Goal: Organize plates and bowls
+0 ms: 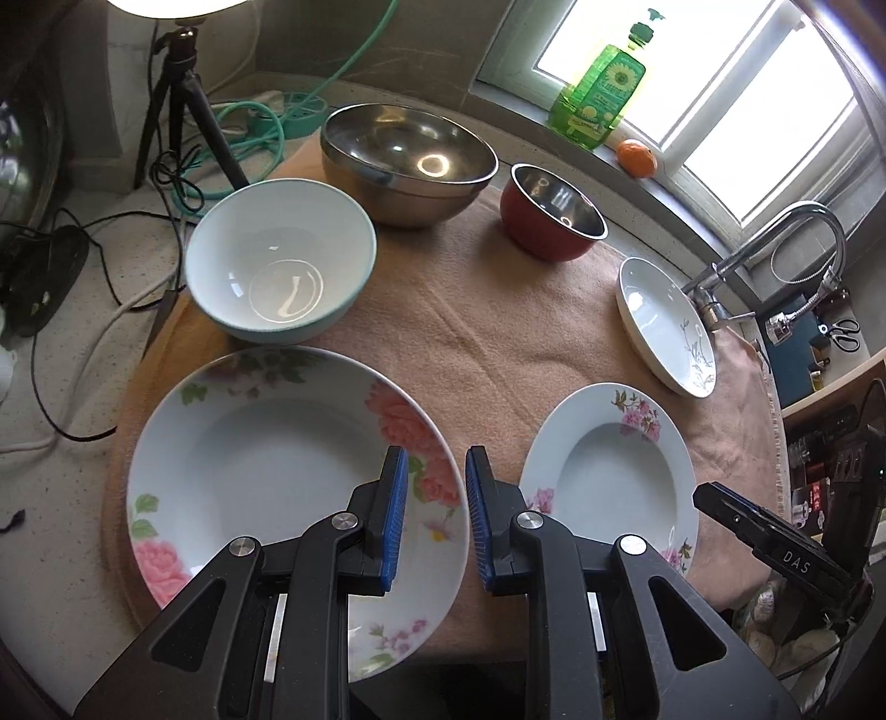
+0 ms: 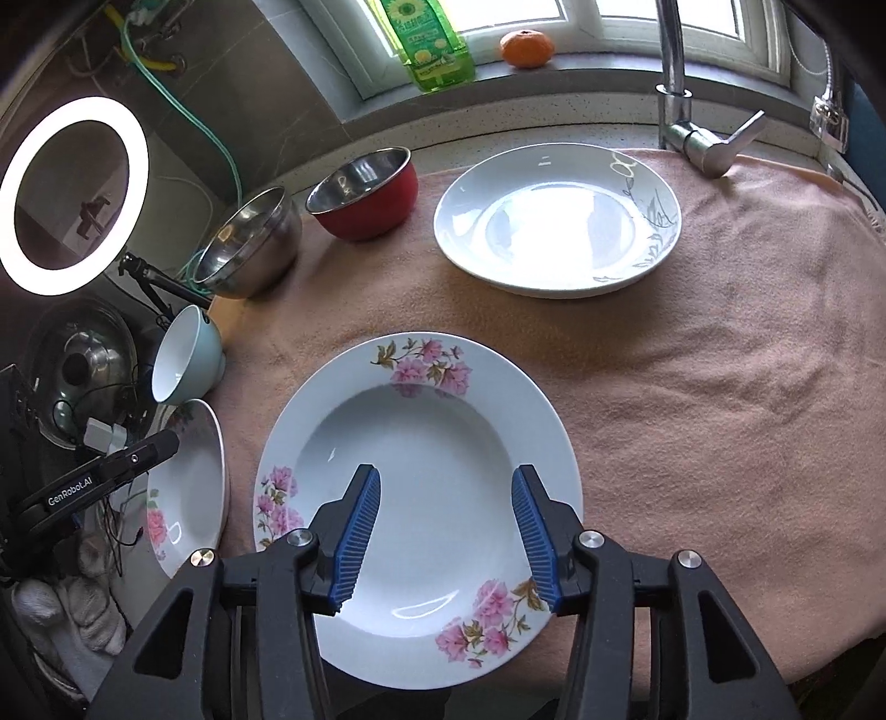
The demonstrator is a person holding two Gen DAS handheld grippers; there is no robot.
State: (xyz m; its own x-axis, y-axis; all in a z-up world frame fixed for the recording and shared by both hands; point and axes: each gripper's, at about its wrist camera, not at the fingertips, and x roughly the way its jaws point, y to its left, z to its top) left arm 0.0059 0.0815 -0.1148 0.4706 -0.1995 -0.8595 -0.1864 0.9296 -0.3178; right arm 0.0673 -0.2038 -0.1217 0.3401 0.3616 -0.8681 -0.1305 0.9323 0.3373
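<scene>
Plates, bowls on pink cloth (image 2: 692,387). Left hand-held gripper (image 1: 436,520) apart, empty, above big plate (image 1: 249,471). Right hand-held gripper (image 2: 446,540) apart, empty, above small plate (image 2: 421,443).

I'm working in a home kitchen. Beyond my tool stand a sink faucet (image 2: 678,94) and dish soap bottle (image 2: 429,44) at the window.

The left wrist view looks steeply down along its fingers, close above the large rose plate (image 1: 266,476), facing the window at 1 o'clock. The right wrist view looks down likewise, close over the pink-blossom plate (image 2: 421,493), window at 12 o'clock. Both share the peach cloth (image 1: 498,310), that blossom plate, the bowls and the windowsill.
</scene>
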